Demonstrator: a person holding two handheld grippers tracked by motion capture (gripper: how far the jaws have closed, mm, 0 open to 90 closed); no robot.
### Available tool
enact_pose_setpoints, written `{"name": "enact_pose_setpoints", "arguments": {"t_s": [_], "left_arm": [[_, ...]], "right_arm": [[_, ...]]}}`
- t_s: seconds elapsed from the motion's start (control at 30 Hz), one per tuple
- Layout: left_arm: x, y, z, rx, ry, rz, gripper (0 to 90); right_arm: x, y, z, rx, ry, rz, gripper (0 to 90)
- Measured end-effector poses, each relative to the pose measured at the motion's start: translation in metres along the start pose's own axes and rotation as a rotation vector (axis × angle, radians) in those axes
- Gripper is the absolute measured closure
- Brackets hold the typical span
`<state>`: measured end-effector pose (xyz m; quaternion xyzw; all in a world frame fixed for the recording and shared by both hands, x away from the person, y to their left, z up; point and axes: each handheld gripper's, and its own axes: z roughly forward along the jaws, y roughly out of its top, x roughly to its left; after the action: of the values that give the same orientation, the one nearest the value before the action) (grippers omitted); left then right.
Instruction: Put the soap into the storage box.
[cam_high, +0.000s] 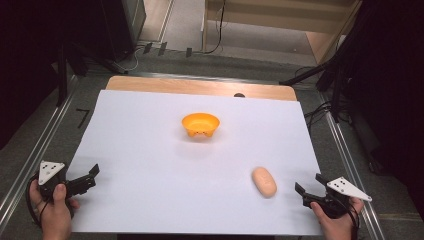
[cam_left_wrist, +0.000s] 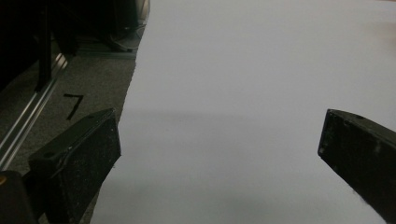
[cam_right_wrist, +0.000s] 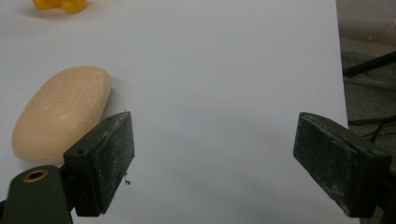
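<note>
One orange bowl (cam_high: 200, 124) with nothing visible inside, pale bread roll (cam_high: 264, 181) apart on white sheet (cam_high: 150, 150), both grippers' fingers spread, holding nothing

My left claw (cam_high: 86, 178) is black, with a pale grey three-cornered plate dotted with small dark spots; my right claw (cam_high: 309, 186) matches it. The bowl (cam_high: 200, 124) is bright orange. The oval lump (cam_high: 264, 181) is a pale peach, plain and unpatterned. A white sheet (cam_high: 150, 150) covers the light wooden tabletop (cam_high: 200, 86).
</note>
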<state>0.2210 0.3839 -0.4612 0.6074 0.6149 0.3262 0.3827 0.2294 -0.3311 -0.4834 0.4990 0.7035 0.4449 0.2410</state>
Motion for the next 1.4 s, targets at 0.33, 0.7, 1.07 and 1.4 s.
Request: {"name": "enact_pose_setpoints", "arguments": {"t_s": [0.33,0.7,1.07,1.4], "left_arm": [[0.003,-0.001,-0.003,-0.026,-0.006,-0.026,0.0],[0.004,-0.001,-0.003,-0.023,-0.017,-0.03,0.0],[0.003,-0.001,-0.003,-0.026,-0.015,-0.026,0.0],[0.003,-0.002,-0.003,-0.029,-0.017,-0.025,0.0]], "right_arm": [[0.004,0.009,0.016,0.179,0.068,0.087,14.7],[0.016,0.039,0.014,0.277,0.06,0.029,16.2],[0.042,0.059,0.035,0.374,0.075,-0.042,17.1],[0.074,0.067,0.055,0.44,0.128,-0.08,15.1]]}}
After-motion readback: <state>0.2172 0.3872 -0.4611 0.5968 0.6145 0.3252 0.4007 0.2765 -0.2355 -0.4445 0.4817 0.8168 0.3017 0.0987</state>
